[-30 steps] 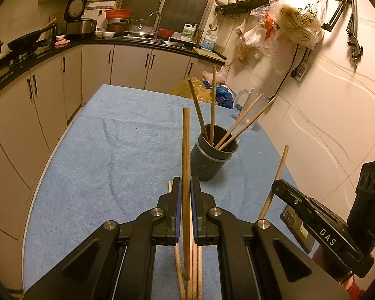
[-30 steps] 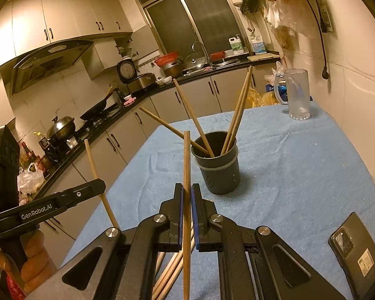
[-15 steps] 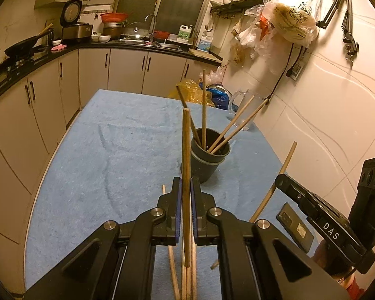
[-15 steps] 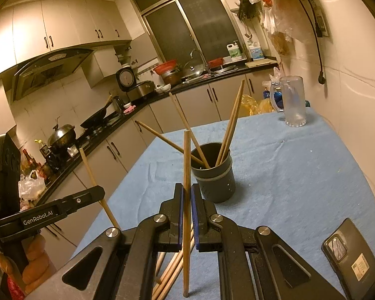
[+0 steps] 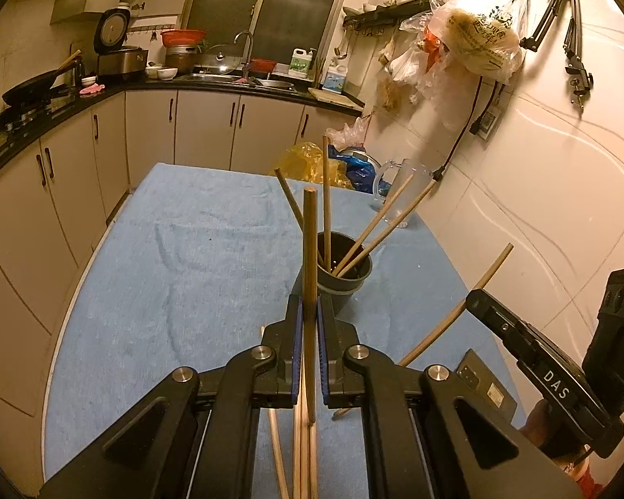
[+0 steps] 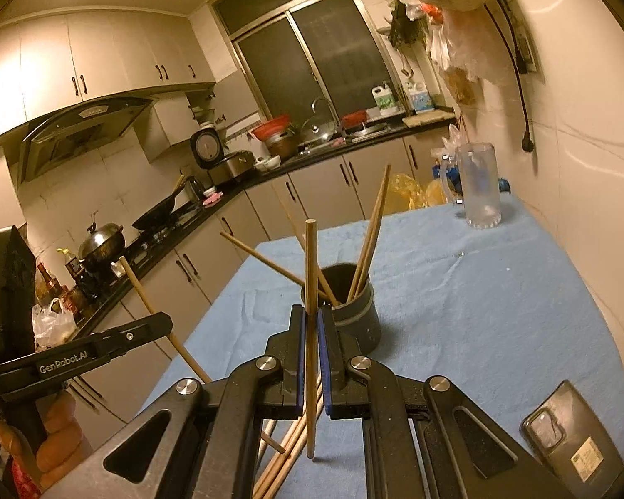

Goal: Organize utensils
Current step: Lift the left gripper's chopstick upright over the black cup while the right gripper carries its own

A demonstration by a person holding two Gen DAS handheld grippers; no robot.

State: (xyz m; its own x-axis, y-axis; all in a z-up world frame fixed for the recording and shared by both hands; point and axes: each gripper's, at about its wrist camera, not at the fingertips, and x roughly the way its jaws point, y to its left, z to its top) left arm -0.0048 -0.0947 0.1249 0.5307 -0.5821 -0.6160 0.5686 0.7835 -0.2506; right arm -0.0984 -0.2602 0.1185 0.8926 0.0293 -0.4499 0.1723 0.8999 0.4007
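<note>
both hands carry one chopstick each. left gripper (image 5: 308,324) fingers are clamped on a chopstick (image 5: 310,249), held near upright, long axis 12-to-6 in its own view. right gripper (image 6: 311,328) fingers are likewise clamped on its chopstick (image 6: 310,274), same upright pose. the holder cup (image 5: 345,287) sits just past the left fingertips at 1 o'clock, and at about 1 o'clock from the right ones too. both look about equally near. cup holds four chopsticks leaning outward. more loose chopsticks (image 6: 287,461) lie on the blue desk (image 5: 166,270) under the grippers. next move, i reckon: tip over the rim and drop.
</note>
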